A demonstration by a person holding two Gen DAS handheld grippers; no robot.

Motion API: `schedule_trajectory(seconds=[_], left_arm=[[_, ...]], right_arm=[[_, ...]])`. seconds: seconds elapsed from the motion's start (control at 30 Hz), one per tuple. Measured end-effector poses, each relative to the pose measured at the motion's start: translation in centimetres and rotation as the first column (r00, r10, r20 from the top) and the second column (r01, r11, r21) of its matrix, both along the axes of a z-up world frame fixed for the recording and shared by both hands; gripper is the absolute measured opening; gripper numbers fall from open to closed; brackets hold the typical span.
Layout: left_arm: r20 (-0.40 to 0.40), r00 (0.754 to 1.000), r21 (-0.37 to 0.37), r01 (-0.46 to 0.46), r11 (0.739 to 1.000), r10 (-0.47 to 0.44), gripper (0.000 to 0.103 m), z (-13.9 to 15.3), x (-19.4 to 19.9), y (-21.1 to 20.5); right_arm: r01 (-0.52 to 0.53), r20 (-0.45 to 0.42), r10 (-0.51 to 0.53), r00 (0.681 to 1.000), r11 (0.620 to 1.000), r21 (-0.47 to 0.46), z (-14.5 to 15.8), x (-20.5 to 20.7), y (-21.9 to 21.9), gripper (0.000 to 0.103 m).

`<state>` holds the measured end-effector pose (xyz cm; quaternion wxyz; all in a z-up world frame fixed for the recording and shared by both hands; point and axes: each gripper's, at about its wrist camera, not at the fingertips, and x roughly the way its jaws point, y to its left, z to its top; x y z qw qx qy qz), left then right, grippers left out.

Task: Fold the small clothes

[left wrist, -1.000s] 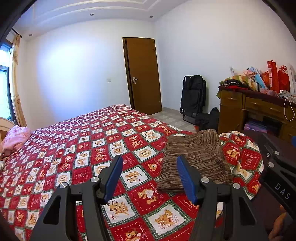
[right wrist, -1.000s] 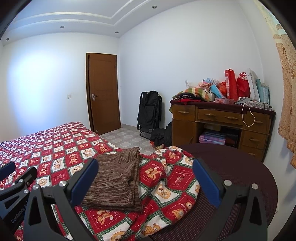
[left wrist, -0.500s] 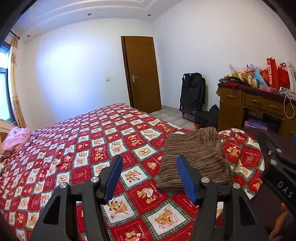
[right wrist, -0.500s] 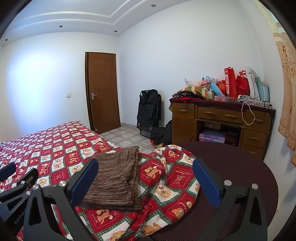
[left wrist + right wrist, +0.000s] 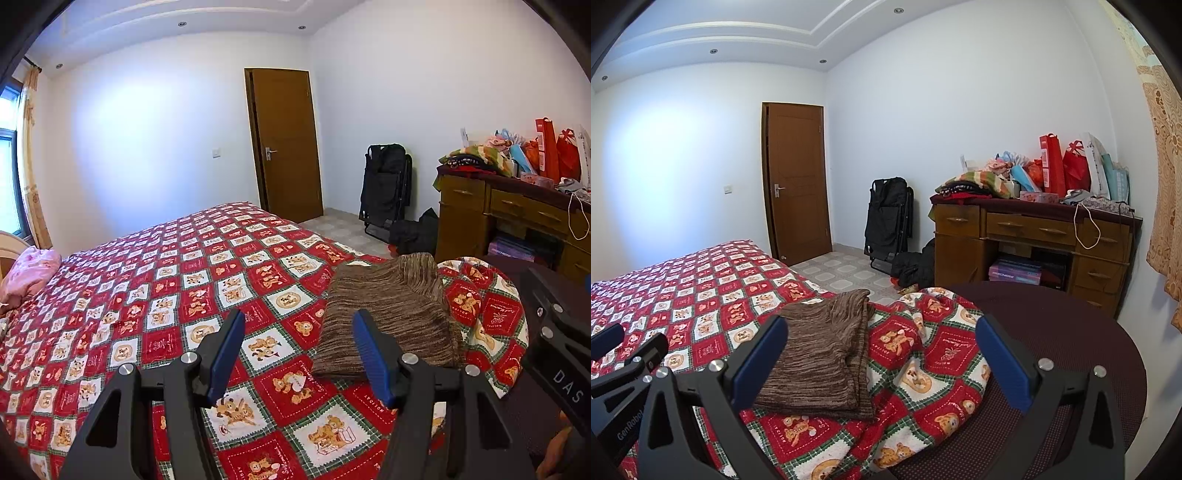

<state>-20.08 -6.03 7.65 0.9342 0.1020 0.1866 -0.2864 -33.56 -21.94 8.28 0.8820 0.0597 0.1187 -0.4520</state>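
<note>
A folded brown knit garment (image 5: 391,314) lies on the red bear-patterned bedspread (image 5: 155,295) near the bed's right corner; it also shows in the right wrist view (image 5: 823,347). My left gripper (image 5: 299,354) is open and empty, held above the bedspread just left of the garment. My right gripper (image 5: 882,362) is open wide and empty, held above the garment and the bed corner. Neither touches the garment. The left gripper's body shows in the right wrist view (image 5: 624,365).
A pink garment (image 5: 27,273) lies at the bed's far left. A dark round surface (image 5: 1071,350) sits right of the bed corner. A wooden desk (image 5: 1034,236) piled with bags and clothes stands by the wall, with a black folded chair (image 5: 888,221) and a door (image 5: 798,181) beyond.
Both grippers have drifted slightly; the views shift a little. The garment lies as before and both grippers stay open.
</note>
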Motion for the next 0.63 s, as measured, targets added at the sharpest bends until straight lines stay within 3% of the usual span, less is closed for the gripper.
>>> schedule_trajectory(seconds=[0.17,0.63], left_arm=[[-0.002,1.000,-0.025,0.005,1.000,-0.005,0.062,-0.09,0.32,0.41],[-0.009,1.000,0.016,-0.027,1.000,0.027,0.062,-0.63,1.03,0.41]], right_arm=[[-0.001,-0.006,0.001,1.000,1.000,0.007,-0.37,0.16,0.10,0.103],[-0.004,-0.031,0.004,1.000,1.000,0.019,-0.95,0.85,0.75,0.103]])
